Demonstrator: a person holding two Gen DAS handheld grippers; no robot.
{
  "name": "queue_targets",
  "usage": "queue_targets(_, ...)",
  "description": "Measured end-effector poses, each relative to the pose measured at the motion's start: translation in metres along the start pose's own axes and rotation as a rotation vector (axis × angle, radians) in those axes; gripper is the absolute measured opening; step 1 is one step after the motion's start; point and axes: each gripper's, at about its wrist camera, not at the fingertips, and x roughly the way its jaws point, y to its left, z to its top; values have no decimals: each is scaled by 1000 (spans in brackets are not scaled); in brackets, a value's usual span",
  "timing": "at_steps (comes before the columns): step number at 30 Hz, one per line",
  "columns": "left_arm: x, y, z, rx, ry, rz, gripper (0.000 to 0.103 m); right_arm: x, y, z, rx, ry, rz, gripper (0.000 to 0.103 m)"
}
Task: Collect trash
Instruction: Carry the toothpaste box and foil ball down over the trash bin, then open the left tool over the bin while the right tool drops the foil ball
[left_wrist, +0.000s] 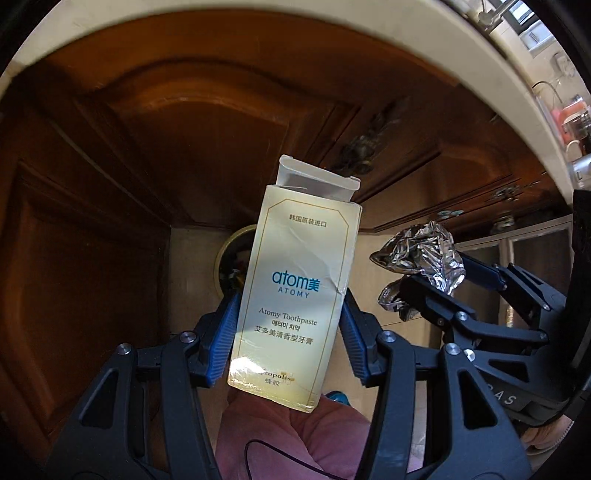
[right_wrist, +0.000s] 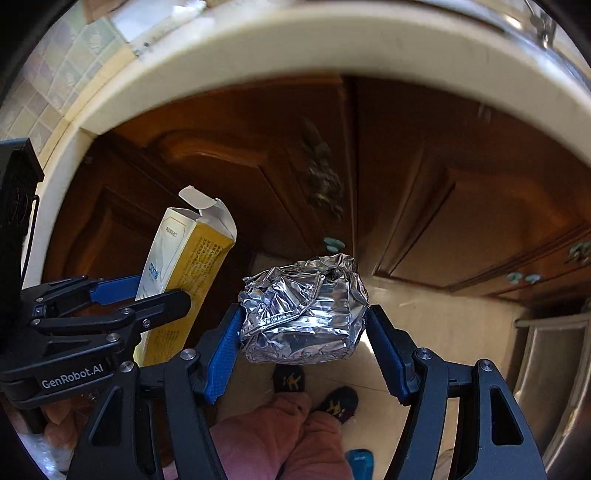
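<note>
- Holding both bits of trash already: left gripper (left_wrist: 288, 328) is pinching an empty toothpaste box (left_wrist: 295, 288), right gripper (right_wrist: 303, 332) is clamped on a crumpled foil ball (right_wrist: 304, 308).
- Both hang over the floor by the wooden cabinets (right_wrist: 461, 221).
- A round bin (left_wrist: 231, 254) peeks out below the box.
- Picking up looks done; dropping them in is what's left, I'd say.

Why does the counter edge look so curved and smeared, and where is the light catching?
Left wrist view: fisheye bends the pale counter edge into an arc; sunlight washes out the toothpaste box bottom. Right wrist view: same arc, slightly motion-smeared; the crumpled foil glints sharply, and the wooden cabinets stay dim.
</note>
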Motion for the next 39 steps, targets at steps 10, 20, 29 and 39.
queue_targets(10, 73, 2, 2, 15, 24, 8, 49, 78, -30, -2, 71, 44, 9, 67)
queue_targets(20, 129, 5, 11, 24, 69, -3, 50, 140, -50, -3, 114, 86, -8, 67)
queue_targets(29, 156, 20, 10, -6, 144, -1, 56, 177, -48, -7, 139, 122, -3, 67)
queue_targets(39, 152, 57, -2, -50, 146, 18, 81, 202, -23, 10, 93, 161, -7, 67)
